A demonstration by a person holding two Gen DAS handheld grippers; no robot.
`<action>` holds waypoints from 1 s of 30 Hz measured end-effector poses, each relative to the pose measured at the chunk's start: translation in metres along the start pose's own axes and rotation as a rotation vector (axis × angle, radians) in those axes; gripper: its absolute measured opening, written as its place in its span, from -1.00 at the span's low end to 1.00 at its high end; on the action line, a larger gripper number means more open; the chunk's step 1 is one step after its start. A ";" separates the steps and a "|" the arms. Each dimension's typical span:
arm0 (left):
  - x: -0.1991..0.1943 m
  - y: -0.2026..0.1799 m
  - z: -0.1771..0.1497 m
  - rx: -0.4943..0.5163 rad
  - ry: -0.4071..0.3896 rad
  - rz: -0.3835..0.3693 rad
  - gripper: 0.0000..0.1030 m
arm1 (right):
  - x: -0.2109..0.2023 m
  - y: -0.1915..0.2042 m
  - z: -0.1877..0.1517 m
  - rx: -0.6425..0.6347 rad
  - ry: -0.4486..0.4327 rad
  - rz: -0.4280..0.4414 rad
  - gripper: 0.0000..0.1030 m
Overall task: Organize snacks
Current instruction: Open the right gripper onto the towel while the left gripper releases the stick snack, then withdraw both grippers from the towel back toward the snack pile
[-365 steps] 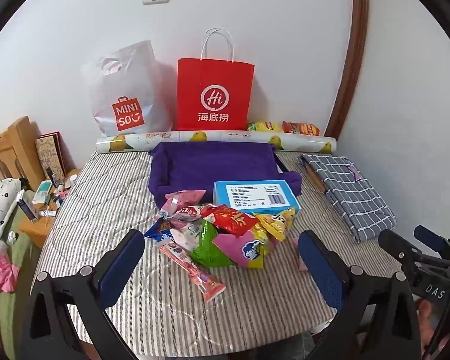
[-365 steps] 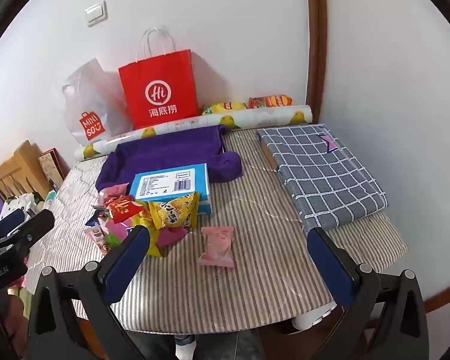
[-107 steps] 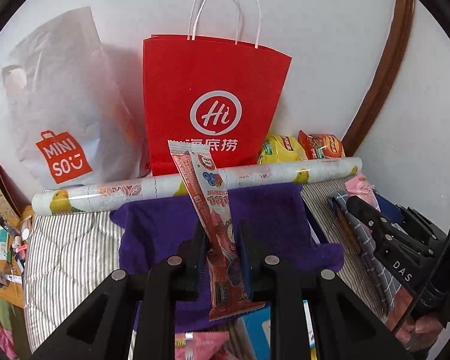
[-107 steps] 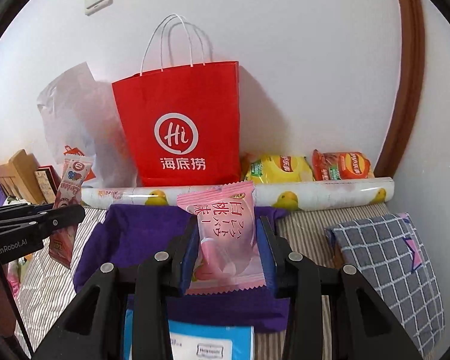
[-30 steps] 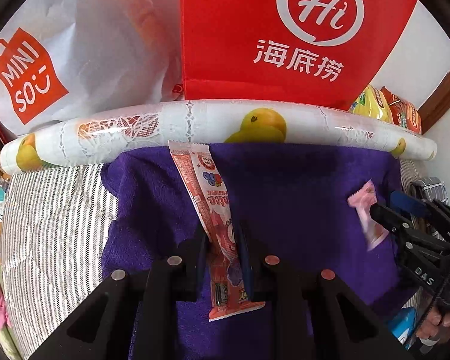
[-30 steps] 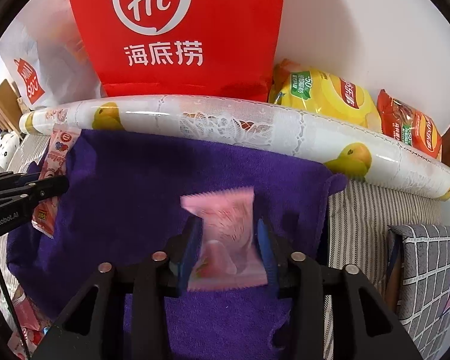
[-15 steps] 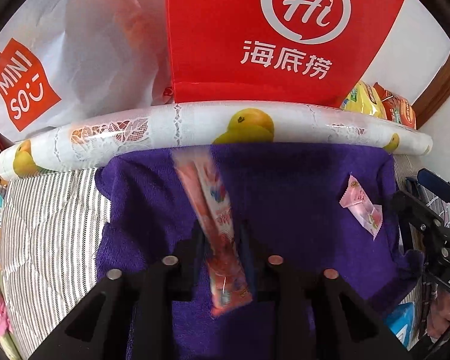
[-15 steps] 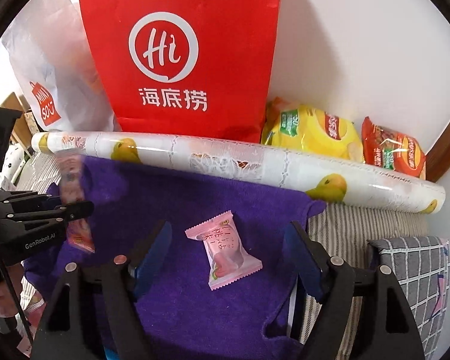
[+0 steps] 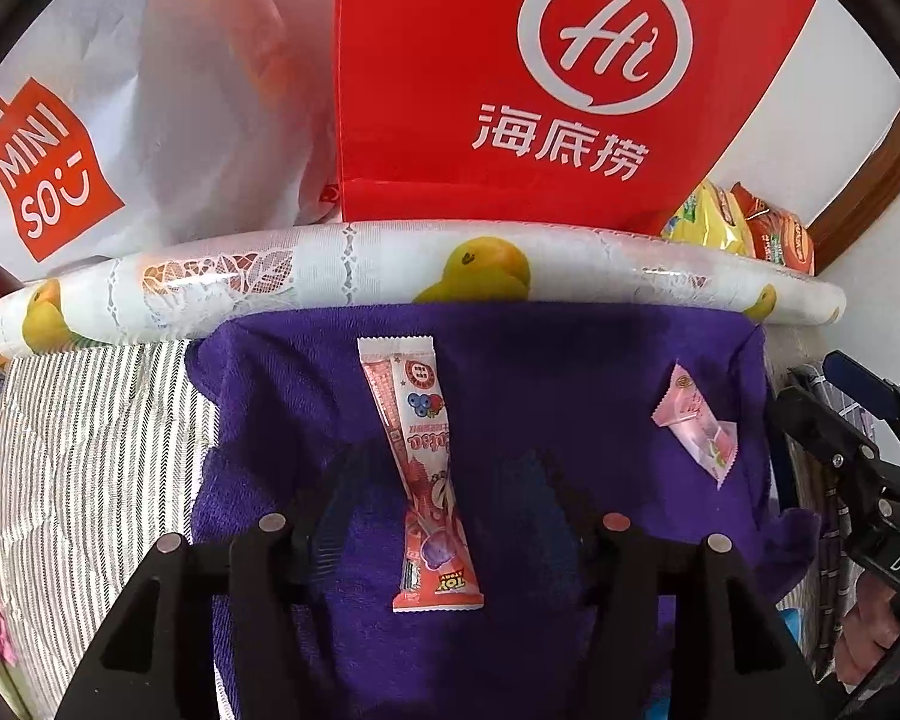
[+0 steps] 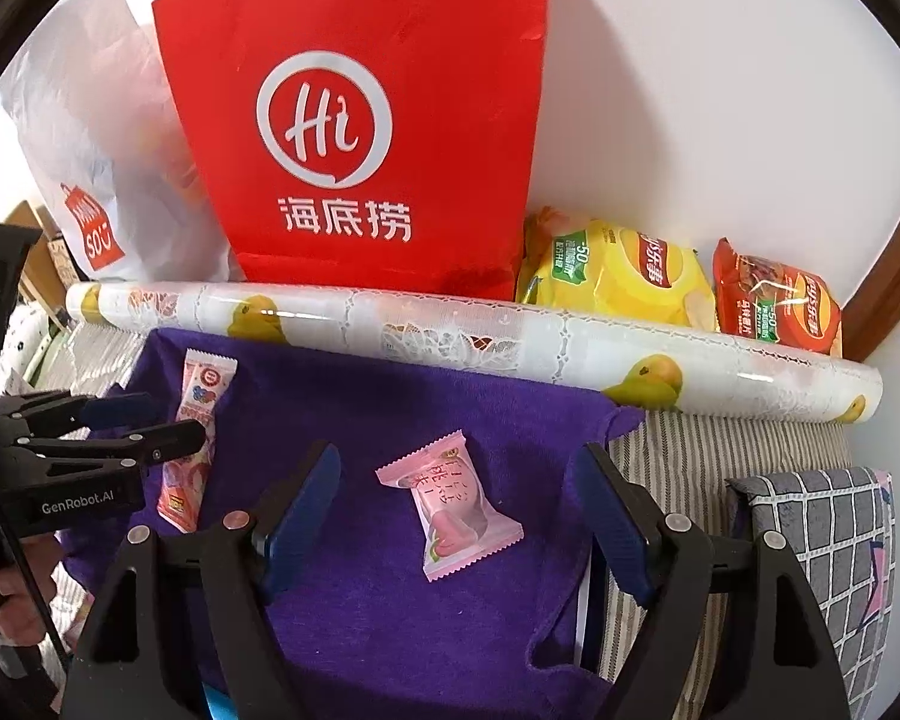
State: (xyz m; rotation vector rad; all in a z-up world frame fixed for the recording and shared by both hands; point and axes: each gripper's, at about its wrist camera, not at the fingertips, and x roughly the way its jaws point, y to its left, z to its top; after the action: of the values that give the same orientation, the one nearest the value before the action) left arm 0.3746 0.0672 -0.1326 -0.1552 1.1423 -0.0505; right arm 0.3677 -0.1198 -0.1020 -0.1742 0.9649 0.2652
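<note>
Item: long snack stick [image 9: 421, 468], on the purple towel [image 9: 570, 372], long axis running away from your left tongs [image 9: 444, 516], whose jaws have just been opening, apparently clear of it. Item: pink candy packet [image 10: 450, 507], between your right tongs [image 10: 456, 504], spread wide, empty.

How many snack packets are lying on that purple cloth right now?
2. A long red stick packet lies toward the purple cloth's left side, and a small pink packet lies toward its right. The grippers hide part of the near cloth, so more may be hidden.
</note>
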 end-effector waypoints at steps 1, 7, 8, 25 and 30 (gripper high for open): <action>-0.003 0.002 -0.001 0.001 -0.002 -0.001 0.05 | -0.002 -0.001 0.001 0.010 -0.001 0.004 0.57; -0.021 0.002 0.000 0.000 -0.034 -0.014 0.05 | -0.018 0.000 0.001 0.017 -0.040 -0.012 0.69; -0.024 0.003 0.001 0.001 -0.040 -0.016 0.05 | -0.020 0.001 0.000 0.016 -0.045 -0.021 0.72; -0.104 -0.022 -0.009 0.066 -0.163 -0.124 0.05 | -0.097 -0.017 -0.054 0.126 -0.085 -0.095 0.77; -0.137 -0.039 -0.024 0.115 -0.227 -0.124 0.05 | -0.132 -0.016 -0.077 0.142 -0.110 -0.049 0.77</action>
State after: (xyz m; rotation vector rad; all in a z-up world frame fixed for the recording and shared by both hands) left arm 0.2979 0.0423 -0.0132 -0.1257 0.8995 -0.2037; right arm 0.2404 -0.1743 -0.0354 -0.0527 0.8661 0.1588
